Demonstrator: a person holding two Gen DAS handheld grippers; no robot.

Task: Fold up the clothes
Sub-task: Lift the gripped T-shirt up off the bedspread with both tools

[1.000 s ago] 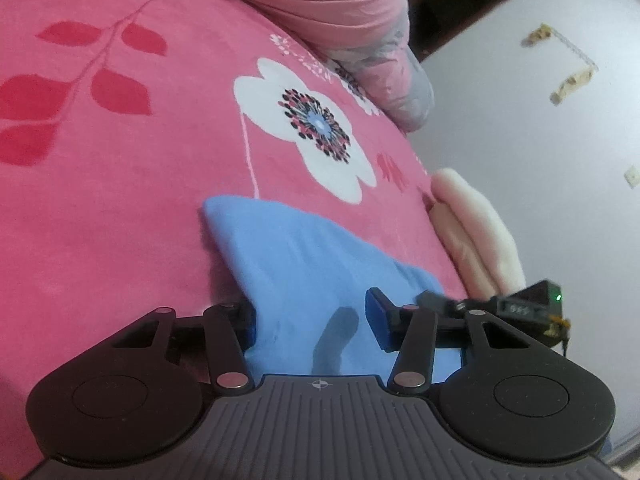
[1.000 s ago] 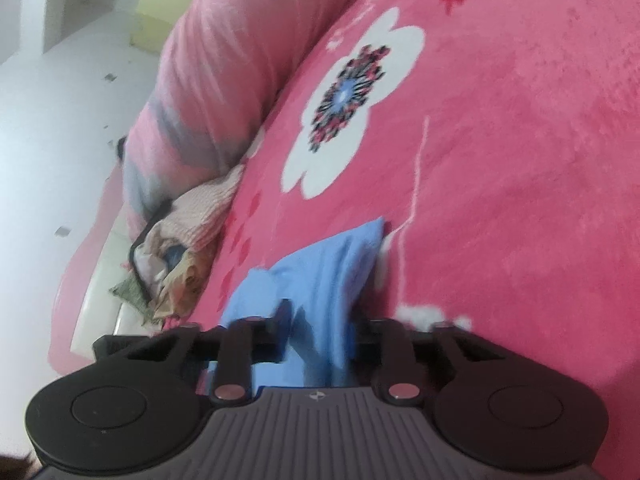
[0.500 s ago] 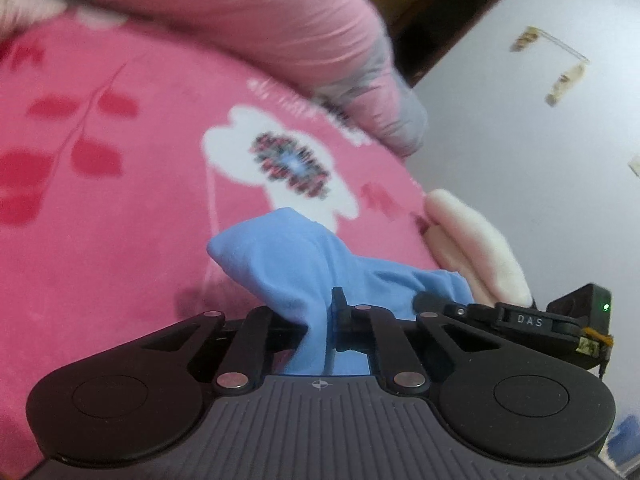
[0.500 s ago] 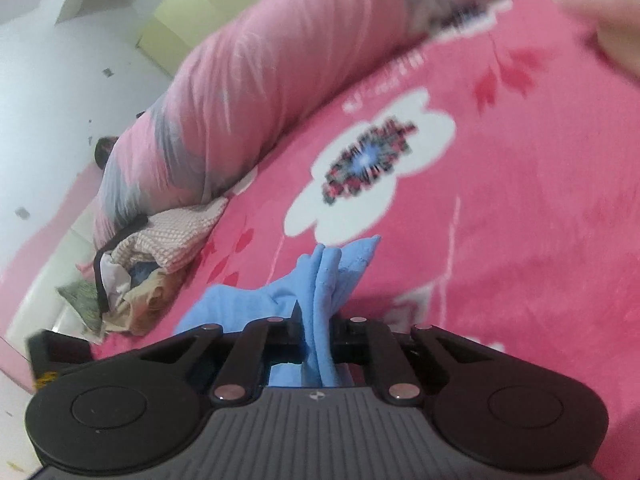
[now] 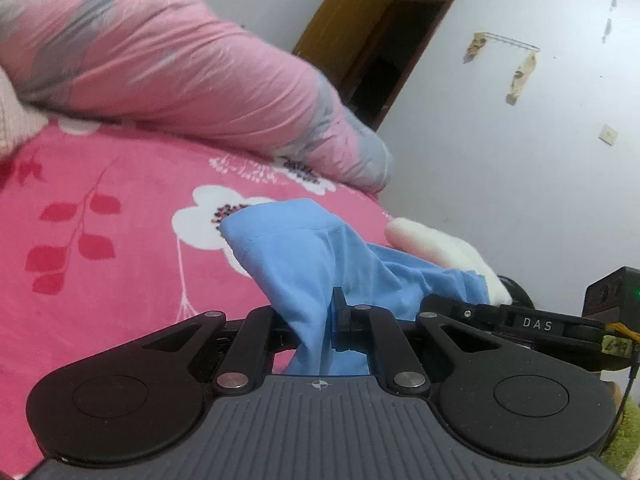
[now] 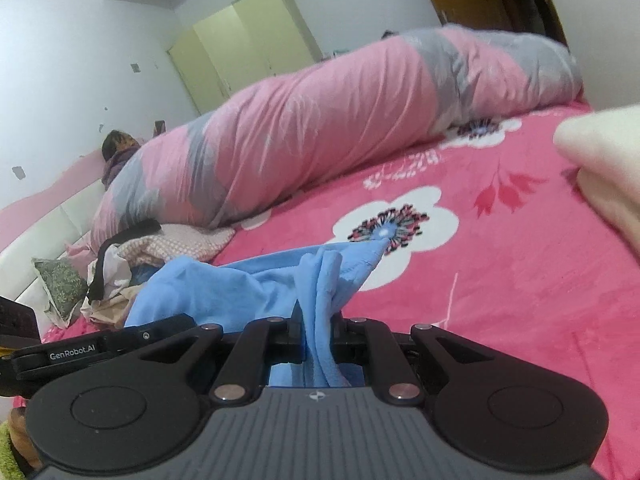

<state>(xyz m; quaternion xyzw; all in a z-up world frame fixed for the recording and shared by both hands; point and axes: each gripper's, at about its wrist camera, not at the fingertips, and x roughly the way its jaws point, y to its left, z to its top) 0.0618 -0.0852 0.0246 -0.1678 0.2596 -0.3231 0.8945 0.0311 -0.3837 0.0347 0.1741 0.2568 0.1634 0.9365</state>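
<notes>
The blue garment (image 5: 320, 256) is a soft, thin knit cloth with a stitched hem along one edge. It is gathered into loose vertical folds and is held above the bed (image 5: 100, 280), between the two grippers. The fingers of the left gripper (image 5: 316, 328) are closed narrow on a pinched bunch of this cloth, and the fingers of the right gripper (image 6: 318, 334) are closed in the same way on another bunch of it (image 6: 320, 280). Between the two grips the fabric hangs in a slack drape.

The bed has a plush pink cover with big white flowers and red leaf prints. A long, puffy rolled quilt (image 6: 340, 120) in pink and grey, with a smooth and wrinkled surface, lies across the far side of the bed. Near its end there is a messy pile of other clothes (image 6: 120, 264), with patterned and dark pieces. A cream, fluffy folded item (image 5: 440, 248) lies at the bed edge, just behind the blue cloth in the left view. A person (image 6: 118, 148) is partly seen behind the quilt. Behind are a white wall, a brown doorway (image 5: 384, 52) and a pale yellow wardrobe (image 6: 248, 32).
</notes>
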